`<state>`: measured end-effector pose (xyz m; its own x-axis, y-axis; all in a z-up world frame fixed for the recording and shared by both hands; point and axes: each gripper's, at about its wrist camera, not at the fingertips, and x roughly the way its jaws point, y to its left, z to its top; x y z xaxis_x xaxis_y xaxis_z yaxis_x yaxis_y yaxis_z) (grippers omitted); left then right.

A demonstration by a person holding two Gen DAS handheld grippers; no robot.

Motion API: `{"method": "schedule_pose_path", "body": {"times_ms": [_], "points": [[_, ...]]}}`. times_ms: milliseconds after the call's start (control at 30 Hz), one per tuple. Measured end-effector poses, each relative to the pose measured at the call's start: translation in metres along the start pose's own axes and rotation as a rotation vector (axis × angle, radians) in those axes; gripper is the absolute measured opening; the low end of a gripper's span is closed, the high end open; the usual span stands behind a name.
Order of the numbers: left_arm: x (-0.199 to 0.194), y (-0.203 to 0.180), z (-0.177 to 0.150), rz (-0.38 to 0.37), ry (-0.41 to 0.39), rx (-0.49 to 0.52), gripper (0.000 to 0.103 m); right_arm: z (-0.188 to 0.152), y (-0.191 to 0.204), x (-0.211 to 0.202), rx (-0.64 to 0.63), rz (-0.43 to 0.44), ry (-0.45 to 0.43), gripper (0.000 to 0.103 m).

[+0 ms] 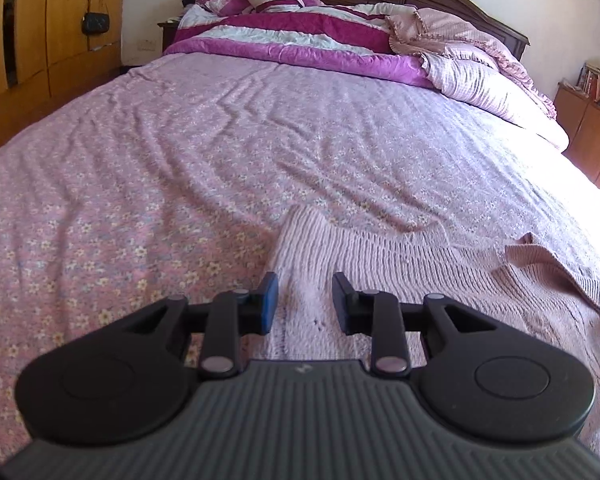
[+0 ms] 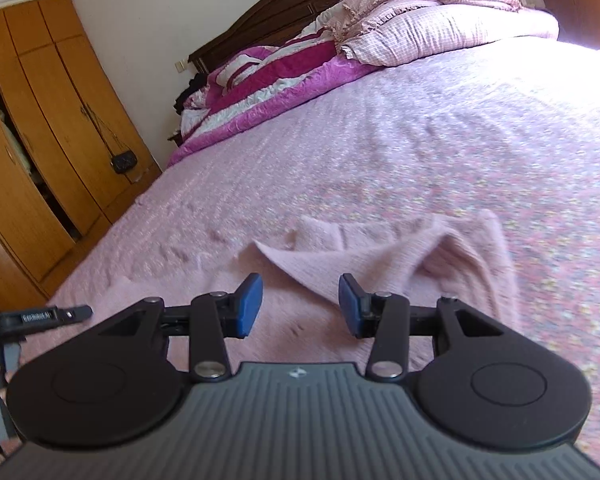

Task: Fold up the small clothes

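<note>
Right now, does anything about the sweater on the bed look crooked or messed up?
Yes. The pink knit sweater is not lying flat: one corner is flipped over into a triangular flap, and its far right edge is bunched and rumpled on the floral bedsheet. Both tools, left and right, are open, gripping nothing.

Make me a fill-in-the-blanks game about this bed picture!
1. The sweater lies on the ____.
2. The left gripper and right gripper both have their jaws ____.
3. The small black bag hangs on the wooden ____.
4. The pads on the right gripper are colored ____.

Missing words: bed; open; wardrobe; blue
</note>
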<state>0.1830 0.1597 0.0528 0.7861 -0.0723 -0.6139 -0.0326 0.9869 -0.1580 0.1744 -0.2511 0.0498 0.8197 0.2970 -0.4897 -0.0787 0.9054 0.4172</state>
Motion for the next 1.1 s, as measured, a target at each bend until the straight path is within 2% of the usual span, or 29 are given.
{"method": "schedule_pose_path", "body": {"times_ms": [133,267,333,433,500,533,567,800,900,933,967,1033,1100], "points": [[0.003,0.001,-0.008,0.014,0.013,0.011,0.032,-0.006,-0.008,-0.009,-0.060,-0.042,0.015,0.050],[0.006,0.001,-0.015,0.035,0.026,0.010,0.032,-0.012,-0.013,-0.005,-0.117,-0.098,0.069,0.050],[0.006,0.001,-0.017,0.035,0.026,0.005,0.032,-0.013,-0.019,-0.001,-0.076,-0.087,0.084,0.050],[0.006,0.002,-0.017,0.036,0.026,0.003,0.032,-0.008,-0.033,0.003,0.062,-0.042,0.064,0.050],[0.005,0.002,-0.017,0.036,0.026,0.003,0.032,-0.002,-0.041,0.009,0.142,-0.020,0.055,0.043],[0.005,0.002,-0.017,0.036,0.026,0.002,0.032,0.001,-0.045,0.012,0.165,-0.021,0.052,0.021],[0.006,0.001,-0.017,0.036,0.026,0.000,0.032,0.004,-0.047,0.016,0.182,-0.024,0.054,0.012],[0.005,0.000,-0.017,0.041,0.031,0.005,0.032,0.029,-0.062,0.032,0.304,-0.069,-0.036,0.010],[0.005,0.000,-0.016,0.043,0.032,0.004,0.032,0.038,-0.070,0.041,0.319,-0.109,-0.048,0.019],[0.005,0.000,-0.016,0.043,0.033,0.002,0.032,0.040,-0.073,0.045,0.311,-0.133,-0.048,0.031],[0.005,0.001,-0.016,0.044,0.034,-0.002,0.032,0.040,-0.075,0.046,0.302,-0.156,-0.050,0.048],[0.003,0.001,-0.017,0.044,0.033,-0.005,0.032,0.040,-0.080,0.048,0.286,-0.190,-0.060,0.062],[0.002,0.001,-0.018,0.041,0.035,-0.005,0.032,0.039,-0.083,0.046,0.285,-0.184,-0.063,0.064]]}}
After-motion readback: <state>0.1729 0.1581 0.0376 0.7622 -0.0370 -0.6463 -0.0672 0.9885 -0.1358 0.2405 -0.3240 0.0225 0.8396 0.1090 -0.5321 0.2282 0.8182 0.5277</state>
